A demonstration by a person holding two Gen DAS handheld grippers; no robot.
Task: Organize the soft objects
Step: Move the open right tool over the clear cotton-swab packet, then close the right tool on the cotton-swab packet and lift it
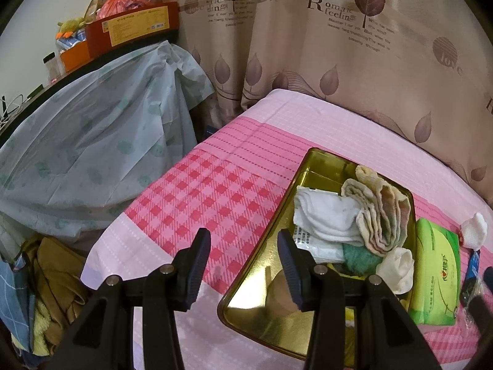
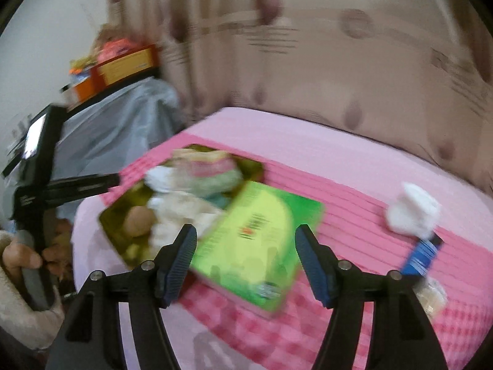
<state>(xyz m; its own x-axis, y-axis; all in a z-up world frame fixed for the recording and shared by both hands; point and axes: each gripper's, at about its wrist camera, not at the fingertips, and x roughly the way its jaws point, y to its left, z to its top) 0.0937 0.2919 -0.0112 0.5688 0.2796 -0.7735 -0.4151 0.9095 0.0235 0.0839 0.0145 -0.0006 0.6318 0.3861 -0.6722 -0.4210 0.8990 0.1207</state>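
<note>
Between picks: golden metal tray (image 1: 262, 265) already holds folded cloths
My right gripper (image 2: 246, 256) and left gripper (image 1: 244, 257) have fingers apart, empty; next I reach the white fluffy sock (image 2: 413, 209)

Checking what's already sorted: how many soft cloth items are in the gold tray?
4 visible in the gold tray: a white cloth, a folded striped towel, a green cloth, and a cream sock at its right edge. Others may lie underneath.

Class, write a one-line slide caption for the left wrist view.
Open left tongs hover at the gold tray of folded cloths, with a green tissue pack beside it on the pink bed.
</note>
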